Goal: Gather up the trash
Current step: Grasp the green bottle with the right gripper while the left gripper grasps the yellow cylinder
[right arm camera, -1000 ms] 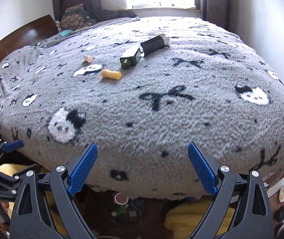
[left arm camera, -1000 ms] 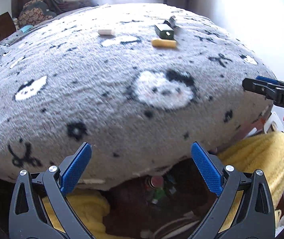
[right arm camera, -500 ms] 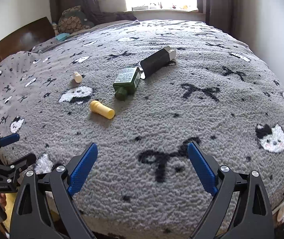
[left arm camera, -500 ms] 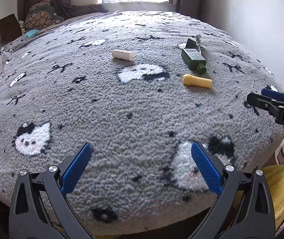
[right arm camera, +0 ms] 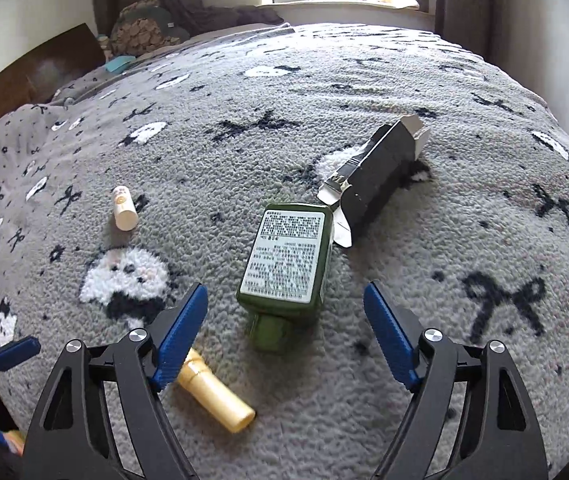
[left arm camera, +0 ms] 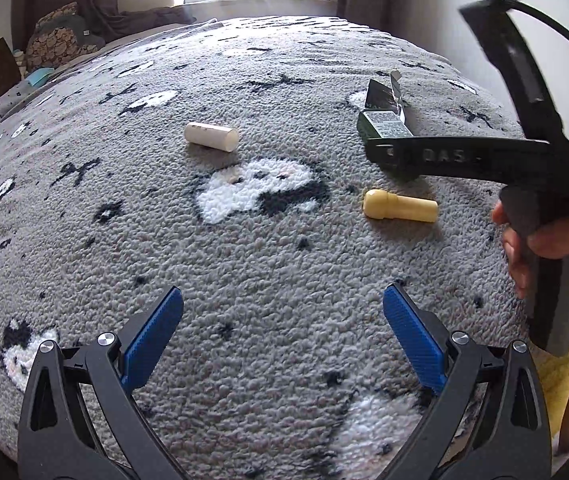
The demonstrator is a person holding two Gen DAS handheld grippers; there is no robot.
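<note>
Both claws have pushed in over the bed (right arm camera: 464, 92) — the right claw (right arm camera: 286, 300), spread wide and empty, now straddles the green bottle (right arm camera: 288, 256) lying flat. Rigid, probably slick — grip across its narrow sides. The left claw (left arm camera: 282, 312) is spread, empty.

Bare blanket (right arm camera: 424, 280) lies right of the green bottle (right arm camera: 288, 256); a yellow tube (right arm camera: 216, 396) crowds its left.
</note>
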